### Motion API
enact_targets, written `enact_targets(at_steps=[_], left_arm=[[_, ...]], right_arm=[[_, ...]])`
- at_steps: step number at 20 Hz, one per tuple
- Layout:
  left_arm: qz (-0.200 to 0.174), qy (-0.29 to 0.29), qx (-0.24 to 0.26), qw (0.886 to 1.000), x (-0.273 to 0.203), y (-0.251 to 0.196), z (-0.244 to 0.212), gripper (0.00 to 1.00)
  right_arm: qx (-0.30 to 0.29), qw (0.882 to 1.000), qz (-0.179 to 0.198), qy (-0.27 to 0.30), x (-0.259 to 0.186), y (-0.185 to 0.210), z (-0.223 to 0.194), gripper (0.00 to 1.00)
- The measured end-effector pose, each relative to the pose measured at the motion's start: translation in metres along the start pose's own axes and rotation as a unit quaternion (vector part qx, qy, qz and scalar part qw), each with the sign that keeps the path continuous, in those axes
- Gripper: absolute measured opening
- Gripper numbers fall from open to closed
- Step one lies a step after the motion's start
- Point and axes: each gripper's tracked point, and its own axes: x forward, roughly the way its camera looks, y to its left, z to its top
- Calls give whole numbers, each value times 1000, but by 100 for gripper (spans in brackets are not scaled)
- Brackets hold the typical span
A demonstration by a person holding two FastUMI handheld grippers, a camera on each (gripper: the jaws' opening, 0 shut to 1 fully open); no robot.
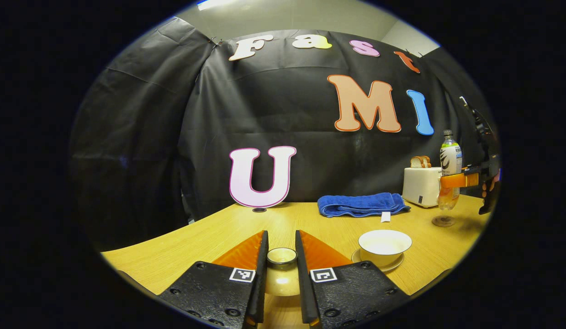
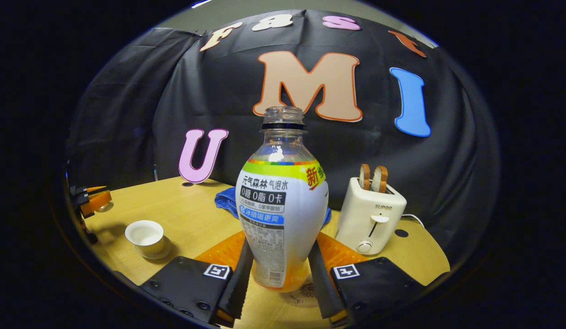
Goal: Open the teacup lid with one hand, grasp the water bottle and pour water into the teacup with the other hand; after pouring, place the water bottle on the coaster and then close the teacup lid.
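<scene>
The left gripper (image 1: 281,269) clamps the round glazed lid (image 1: 281,257). The right gripper (image 2: 280,269) grips the curvy plastic bottle (image 2: 283,214) upright above the coaster (image 2: 303,292); the smooth white cup (image 1: 384,244) sits open.

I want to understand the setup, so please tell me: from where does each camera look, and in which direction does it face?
Left gripper view: rides on the left gripper, low over the table, facing the booth wall; its fingers clamp the teacup lid.
Right gripper view: rides on the right gripper, facing the same wall; its fingers hold the water bottle above the coaster.
Shared: teacup, blue towel, toaster, each other's gripper.
</scene>
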Motion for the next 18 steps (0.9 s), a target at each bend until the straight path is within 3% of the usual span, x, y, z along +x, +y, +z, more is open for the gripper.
enact_targets(at_steps=[7,15,18], left_arm=[[0,-1,0,1000,0,0,-1,29],[0,-1,0,1000,0,0,-1,29],[0,-1,0,1000,0,0,-1,29]], right_arm=[[34,999,-26,4,6,-42,-33,65],[36,999,-21,5,10,-44,-51,65],[41,999,-21,8,13,-45,-57,70]])
